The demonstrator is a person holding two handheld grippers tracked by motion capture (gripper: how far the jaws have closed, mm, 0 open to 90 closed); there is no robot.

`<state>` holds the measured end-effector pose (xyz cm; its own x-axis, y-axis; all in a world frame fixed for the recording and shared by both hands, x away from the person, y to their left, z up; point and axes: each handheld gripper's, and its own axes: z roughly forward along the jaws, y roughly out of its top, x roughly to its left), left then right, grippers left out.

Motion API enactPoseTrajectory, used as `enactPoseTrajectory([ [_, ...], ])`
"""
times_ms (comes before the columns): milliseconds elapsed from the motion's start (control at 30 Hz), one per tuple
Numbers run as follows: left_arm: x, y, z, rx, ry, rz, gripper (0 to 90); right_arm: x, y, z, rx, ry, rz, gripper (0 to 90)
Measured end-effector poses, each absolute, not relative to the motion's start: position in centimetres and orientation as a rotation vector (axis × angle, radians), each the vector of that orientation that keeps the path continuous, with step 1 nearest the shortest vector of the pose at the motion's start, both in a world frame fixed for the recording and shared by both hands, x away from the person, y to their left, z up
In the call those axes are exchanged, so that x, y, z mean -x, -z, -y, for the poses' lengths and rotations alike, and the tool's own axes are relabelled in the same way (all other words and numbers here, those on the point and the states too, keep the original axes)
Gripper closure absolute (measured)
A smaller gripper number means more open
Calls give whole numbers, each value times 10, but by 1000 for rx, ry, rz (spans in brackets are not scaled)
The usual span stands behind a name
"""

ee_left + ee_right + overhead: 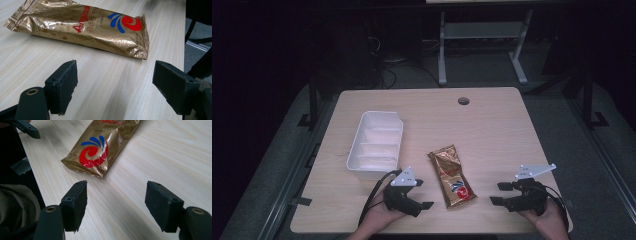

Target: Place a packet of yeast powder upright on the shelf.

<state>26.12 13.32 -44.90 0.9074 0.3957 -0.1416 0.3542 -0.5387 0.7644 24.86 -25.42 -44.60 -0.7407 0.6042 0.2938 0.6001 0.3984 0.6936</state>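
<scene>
- Looking at it, nothing's really started yet: the gold snack bag [452, 176] lies flat on the worktop [492, 125], untouched, near the front edge and between the two hands.
- Left tongs [423, 194] sit just to the bag's left, jaws spread wide with nothing between them. In the left gripper view the bag [82, 27] is a bit ahead of the jaws, not touching.
- Right tongs [501, 193] are on the bag's other side, a little further off, also wide open and holding nothing. The right gripper view has the bag's red-and-blue swirl end [96, 151] ahead of them.
- My guess is the bag is meant for the white tray [377, 145], which stands just left of the bag's far end and looks empty. So the grab, lift and drop are pretty much all left to do.
- Worktop is pale wood grain, rounded corners, with a round cable hole [463, 101] near the back. Nothing else on it that I can see.
- Room is dark: grey carpet, a white frame [482, 40] behind the worktop, some cables on the floor [402, 75].
</scene>
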Motion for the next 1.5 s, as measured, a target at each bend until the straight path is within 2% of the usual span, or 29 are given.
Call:
enactPoseTrajectory([
  [333,-268,448,-133,-2162,-60,-564,186,-253,439,242,-1076,-1326,-2619,385],
  [367,-270,448,-132,-2155,-60,-575,184,-255,436,237,-1053,-1330,-2608,446],
  [567,-279,444,-127,-2139,-66,-621,183,-268,429,221,-1022,-1339,-2634,672],
  [700,-288,441,-122,-2140,-68,-652,186,-275,431,206,-988,-1299,-2693,788],
  [767,-290,439,-121,-2136,-69,-658,186,-277,432,203,-973,-1289,-2707,806],
  [867,-300,435,-112,-2125,-102,-683,186,-285,436,189,-947,-1242,-2762,883],
  [1500,-363,445,-91,-2099,-142,-885,190,-285,453,167,-886,-1115,-2878,897],
])
